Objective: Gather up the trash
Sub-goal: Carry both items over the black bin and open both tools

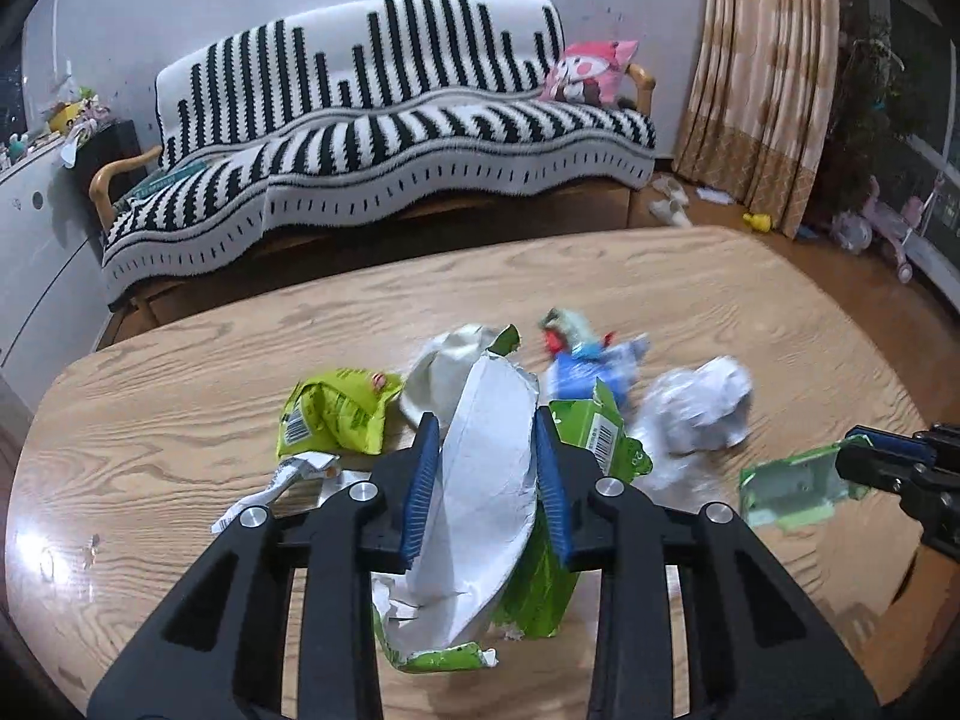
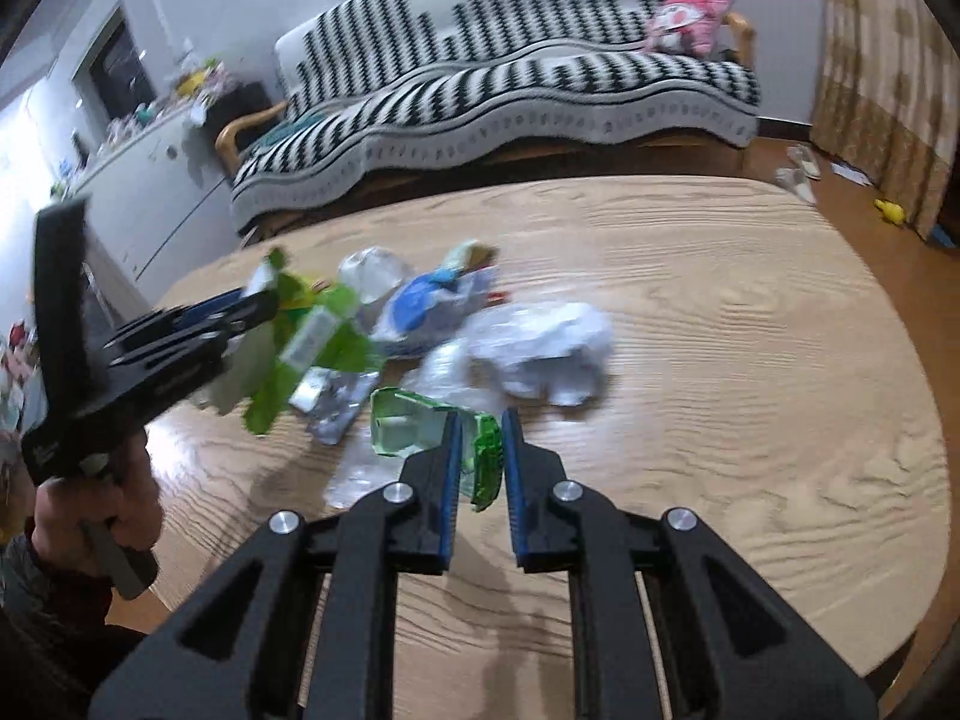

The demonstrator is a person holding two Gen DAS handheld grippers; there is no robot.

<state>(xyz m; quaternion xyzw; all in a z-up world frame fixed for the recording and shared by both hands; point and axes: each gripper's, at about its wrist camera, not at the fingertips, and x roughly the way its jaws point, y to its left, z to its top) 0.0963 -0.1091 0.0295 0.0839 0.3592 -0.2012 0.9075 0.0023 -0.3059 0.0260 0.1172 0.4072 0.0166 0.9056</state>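
The left hand-held gripper (image 1: 485, 480) pinches a torn green-and-white snack bag (image 1: 480, 516), light, limp foil that crumples and slides, so it is best held across a folded thickness. The right hand-held gripper (image 2: 480, 468) pinches a small green wrapper (image 2: 420, 429), thin and probably slippery. Just beyond both, on the tabletop (image 1: 720, 300), lie crumpled white paper (image 1: 702, 411) and a blue packet (image 1: 585, 369), easily squeezed anywhere.

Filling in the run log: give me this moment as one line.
left claw: shut on torn green bag | right claw: shut on green wrapper | remaining: crumpled paper, other wrappers on table
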